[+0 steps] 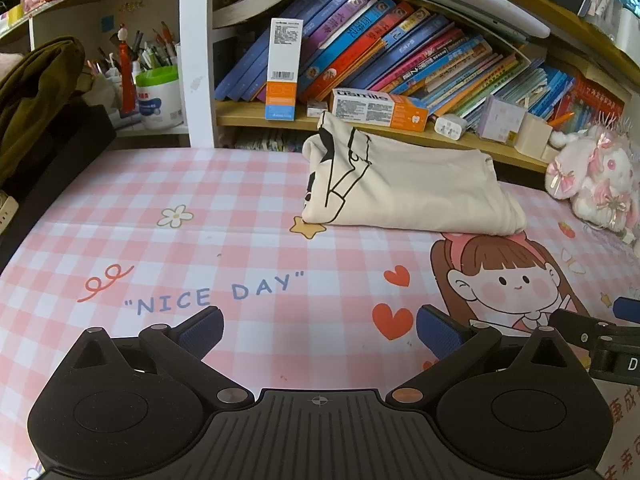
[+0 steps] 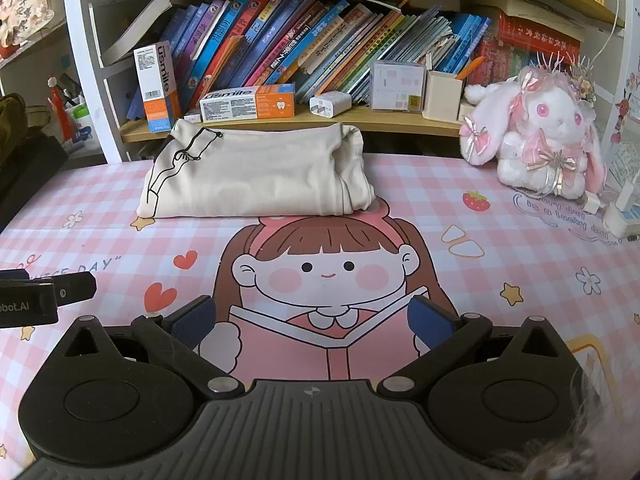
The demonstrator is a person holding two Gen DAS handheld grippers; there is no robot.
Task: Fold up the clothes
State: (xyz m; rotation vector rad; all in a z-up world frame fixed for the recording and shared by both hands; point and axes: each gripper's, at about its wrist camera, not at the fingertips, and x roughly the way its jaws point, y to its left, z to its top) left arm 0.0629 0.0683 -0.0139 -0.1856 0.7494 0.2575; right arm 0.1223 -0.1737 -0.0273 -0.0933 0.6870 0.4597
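A cream garment [image 1: 408, 188] with a black line drawing lies folded into a thick bundle at the far side of the pink checked desk mat [image 1: 180, 184], against the shelf. In the right wrist view the same garment [image 2: 256, 176] sits ahead and slightly left. My left gripper [image 1: 320, 330] hovers open over the mat, well short of the garment, nothing between its blue pads. My right gripper [image 2: 312, 322] is open too, above the cartoon girl print, also empty. Each gripper's tip shows at the edge of the other's view.
A low wooden shelf [image 2: 280, 120] with toothpaste boxes, a charger and leaning books runs behind the garment. A white and pink plush rabbit [image 2: 540, 136] sits at the right rear. A dark olive bag [image 1: 36, 92] and pen cups stand at the left.
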